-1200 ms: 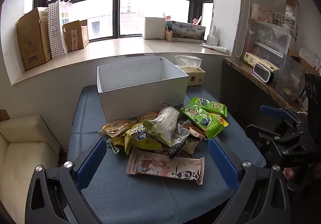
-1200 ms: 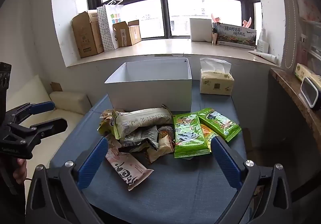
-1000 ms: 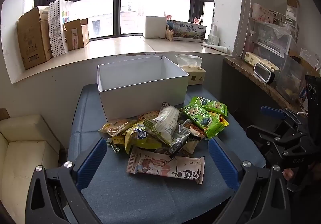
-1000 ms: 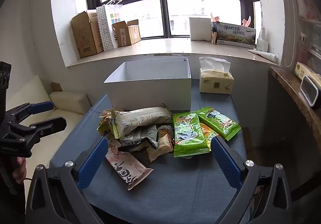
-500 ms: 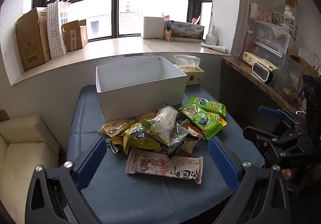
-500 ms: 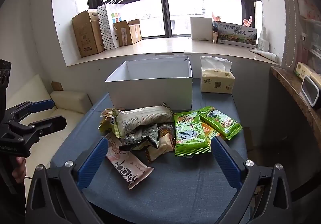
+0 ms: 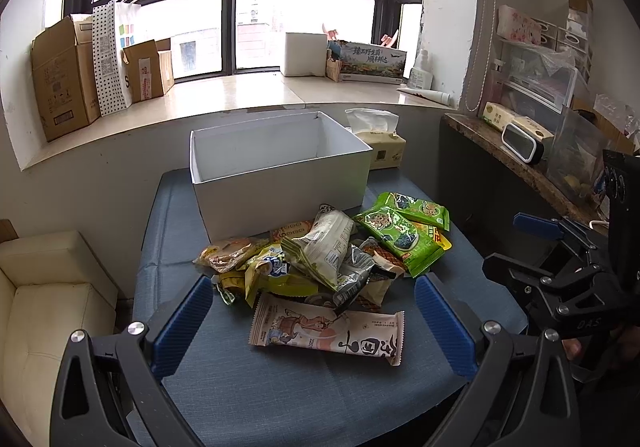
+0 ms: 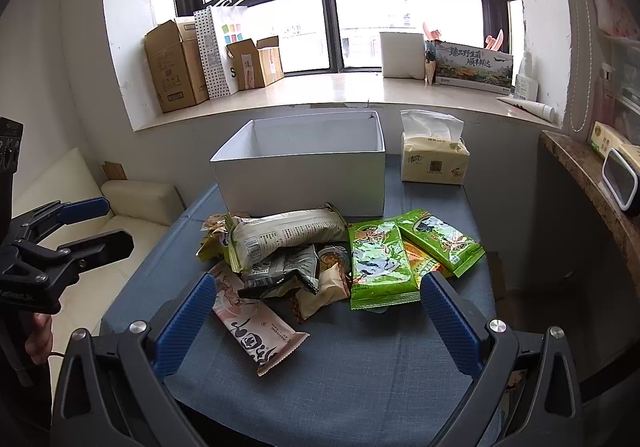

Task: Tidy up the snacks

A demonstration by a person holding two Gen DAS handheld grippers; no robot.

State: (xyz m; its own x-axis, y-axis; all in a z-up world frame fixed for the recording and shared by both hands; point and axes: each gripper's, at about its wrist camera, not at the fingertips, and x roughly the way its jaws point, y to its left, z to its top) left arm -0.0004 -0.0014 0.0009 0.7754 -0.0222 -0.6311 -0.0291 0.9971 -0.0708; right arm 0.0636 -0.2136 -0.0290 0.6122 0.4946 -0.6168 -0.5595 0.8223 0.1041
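I have both tools up above the near edge of the blue surface [image 7: 280,399], looking down at the snack pile. My left tool [image 7: 316,323] has its blue-padded fingers spread wide and holds nothing; in its view the long pink bar wrapper [image 7: 326,331] lies between the fingertips but lower down, flat on the cloth, not touched. My right tool [image 8: 316,323] is spread just as wide and also empty; the same pink wrapper [image 8: 256,327] sits just inside its left finger.

The snacks are heaped in the middle of the surface, right in front of the white box [image 7: 276,175]. On top lies a pale beige packet [image 8: 284,237], tilted across a crumpled silver-black packet [image 8: 280,267]. On the left side of the heap I can see a yellow packet [image 7: 272,275] and a brownish clear packet [image 7: 228,253]. On the right are two green packets [image 8: 378,263], side by side and overlapping an orange one beneath them.

The white box stands open at the far side of the surface and I see nothing inside it from here. A tissue pack [image 8: 434,159] stands just beside the box on its right. Cardboard boxes [image 8: 176,67] line the windowsill behind
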